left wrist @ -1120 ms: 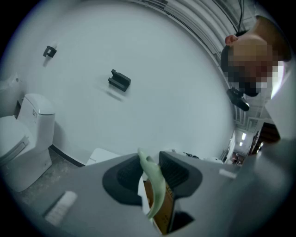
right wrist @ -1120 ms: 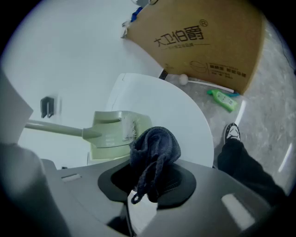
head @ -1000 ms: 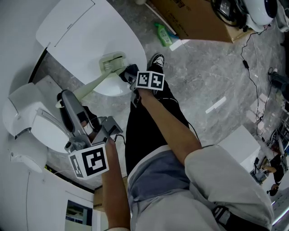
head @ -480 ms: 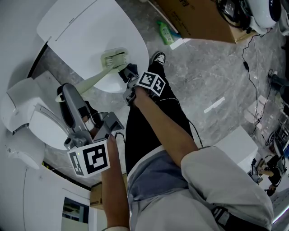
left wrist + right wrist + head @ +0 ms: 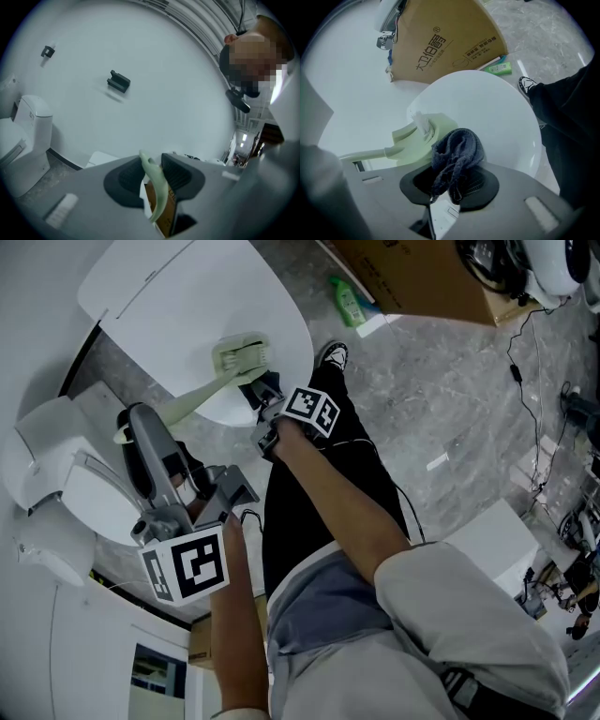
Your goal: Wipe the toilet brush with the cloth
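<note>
A pale green toilet brush [image 5: 217, 379] lies slanted over the closed white toilet lid [image 5: 169, 306], its flat head [image 5: 423, 136] up on the lid. My left gripper [image 5: 178, 474] is shut on the brush's handle end [image 5: 154, 187], which pokes out between the dark pads. My right gripper [image 5: 262, 390] is shut on a bunched dark blue cloth [image 5: 457, 154]. The cloth rests against the near side of the brush head, above the lid's edge.
A second white toilet [image 5: 56, 493] stands at the left by the wall. A brown cardboard box [image 5: 440, 42] and a green tube [image 5: 349, 304] lie on the grey marble floor [image 5: 450, 409] beyond the lid. My black-trousered leg and shoe [image 5: 328, 357] are beside the lid.
The right gripper with the cloth has shifted slightly up along the brush toward its head. The left gripper keeps its hold on the handle, hardly moved.
</note>
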Available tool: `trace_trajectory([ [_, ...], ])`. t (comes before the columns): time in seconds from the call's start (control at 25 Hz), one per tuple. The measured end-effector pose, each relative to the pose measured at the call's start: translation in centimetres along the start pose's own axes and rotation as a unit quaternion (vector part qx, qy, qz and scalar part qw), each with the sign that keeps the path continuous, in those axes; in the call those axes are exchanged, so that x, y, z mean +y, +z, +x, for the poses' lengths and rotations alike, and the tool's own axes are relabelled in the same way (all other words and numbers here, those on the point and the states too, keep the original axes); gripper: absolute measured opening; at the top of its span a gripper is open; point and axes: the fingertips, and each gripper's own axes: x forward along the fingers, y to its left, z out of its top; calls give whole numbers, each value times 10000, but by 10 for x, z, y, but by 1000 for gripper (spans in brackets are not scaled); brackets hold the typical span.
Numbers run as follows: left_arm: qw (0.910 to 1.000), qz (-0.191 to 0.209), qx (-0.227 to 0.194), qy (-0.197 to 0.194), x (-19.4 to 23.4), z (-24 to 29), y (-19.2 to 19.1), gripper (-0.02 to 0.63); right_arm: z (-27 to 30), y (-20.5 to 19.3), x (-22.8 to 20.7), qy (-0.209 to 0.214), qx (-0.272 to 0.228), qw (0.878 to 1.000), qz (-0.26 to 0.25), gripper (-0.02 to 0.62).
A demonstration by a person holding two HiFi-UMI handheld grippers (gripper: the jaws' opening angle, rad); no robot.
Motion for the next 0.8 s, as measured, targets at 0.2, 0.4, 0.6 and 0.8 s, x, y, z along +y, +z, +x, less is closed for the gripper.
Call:
trace_trajectory([
  [0.2, 10000, 11, 23, -8, -1, -1, -1, 0, 7, -14, 7, 128, 157, 9998, 39, 91],
  [0.4, 10000, 25, 21, -15, -1, 0, 0, 0, 9, -23, 15, 239, 303, 9992, 79, 87],
  [0.6, 10000, 12, -5, 0, -1, 0, 1, 0, 9, -32, 24, 359, 465, 9983, 61, 86],
  [0.8, 10000, 8, -13, 22, 0, 0, 0, 0, 12, -41, 31, 452, 523, 9976, 92, 86],
])
